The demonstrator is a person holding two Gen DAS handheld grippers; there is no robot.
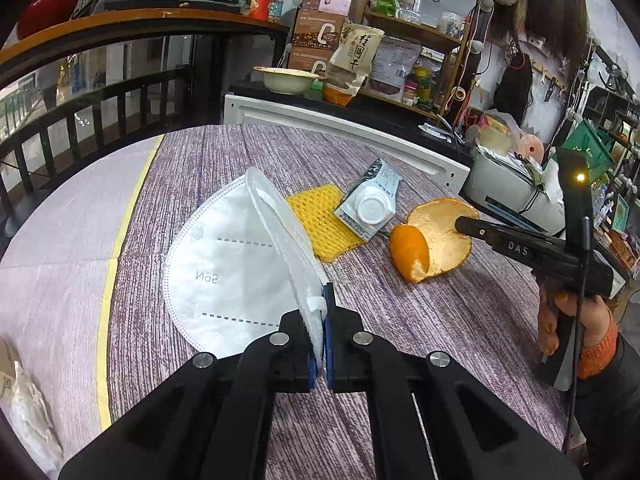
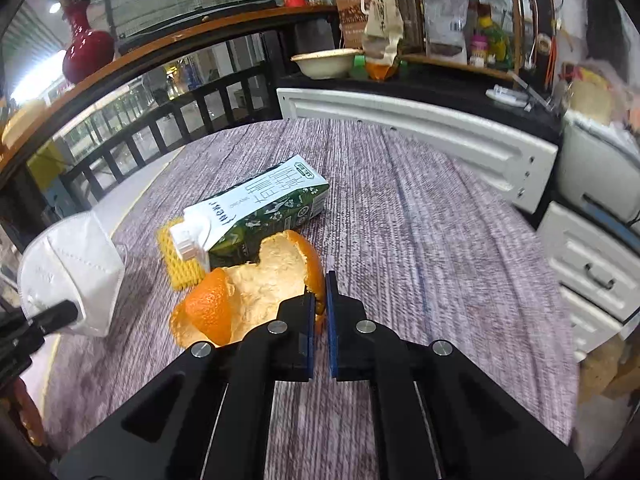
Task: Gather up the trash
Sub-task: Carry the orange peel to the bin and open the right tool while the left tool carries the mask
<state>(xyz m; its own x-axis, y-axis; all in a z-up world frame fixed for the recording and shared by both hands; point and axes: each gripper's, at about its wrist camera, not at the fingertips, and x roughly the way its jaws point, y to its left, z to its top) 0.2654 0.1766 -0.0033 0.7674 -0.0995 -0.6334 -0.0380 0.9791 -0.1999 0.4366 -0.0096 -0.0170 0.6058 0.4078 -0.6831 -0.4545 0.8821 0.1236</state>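
Pinching only thin edges, left gripper [image 1: 320, 320] clamped mask [image 1: 224, 264], right gripper [image 2: 318, 312] clamped peel [image 2: 264, 280], both low over desk [image 1: 440, 320]; either could slip free when lifted.

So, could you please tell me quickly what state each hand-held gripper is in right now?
Left hand-held gripper: closed on the white face mask.
Right hand-held gripper: closed on the orange peel.

White mask [image 1: 224, 264]; yellow mesh [image 1: 324, 220]; green-white floral carton [image 2: 260, 212]; orange peel [image 2: 256, 280]; purple-streaked tablecloth [image 2: 400, 220].
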